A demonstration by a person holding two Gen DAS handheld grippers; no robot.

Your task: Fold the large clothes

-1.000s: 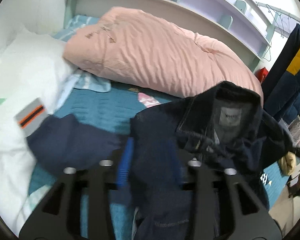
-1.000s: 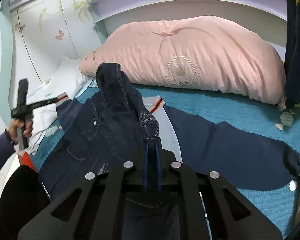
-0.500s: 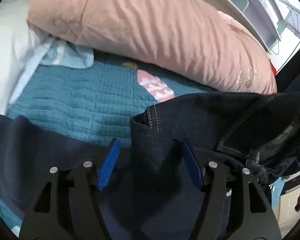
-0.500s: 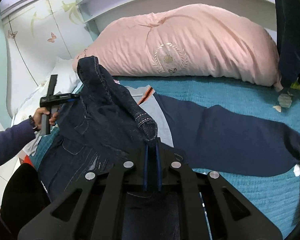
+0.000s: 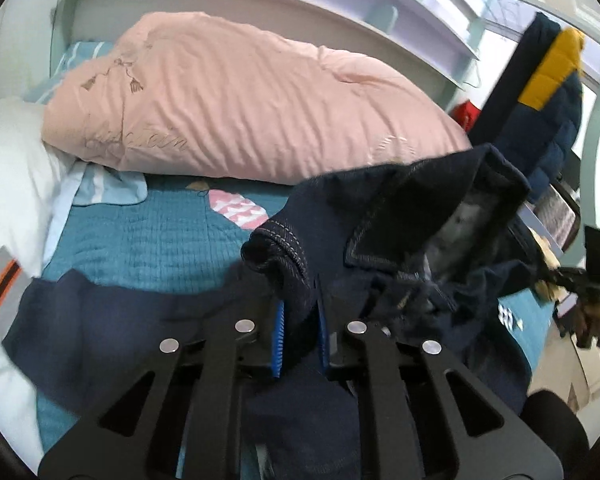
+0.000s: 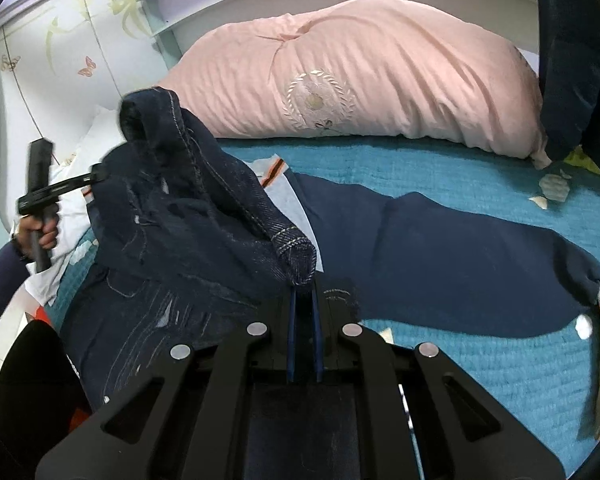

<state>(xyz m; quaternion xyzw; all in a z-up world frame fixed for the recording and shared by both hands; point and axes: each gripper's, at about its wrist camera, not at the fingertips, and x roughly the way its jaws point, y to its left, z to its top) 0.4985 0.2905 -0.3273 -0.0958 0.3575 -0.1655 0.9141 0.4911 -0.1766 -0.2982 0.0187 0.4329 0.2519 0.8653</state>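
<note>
A dark denim jacket point(image 5: 400, 208) hangs bunched between my two grippers above the teal bedspread point(image 5: 148, 240). My left gripper point(image 5: 300, 308) is closing, and its blue pads point(image 5: 279, 332) pinch a stitched jacket edge. My right gripper point(image 6: 304, 296) is shut on another stitched hem of the denim jacket point(image 6: 188, 208), which drapes to the left. Under it, a navy sweatshirt point(image 6: 440, 248) lies flat on the bed, sleeve stretched to the right. The right wrist view shows a hand holding the left gripper's handle point(image 6: 40, 192) at the far left.
A big pink duvet point(image 5: 240, 100) lies along the headboard behind the clothes. A white pillow point(image 5: 8, 168) sits at the left. Dark coats point(image 5: 548, 92), one with a yellow panel, hang at the right of the bed. Bare teal bedspread point(image 6: 480, 368) shows near the right.
Half a second ago the left jaws stood wide around the denim edge; now they are pinched on it and the view has drawn back. The right gripper kept its hold.
</note>
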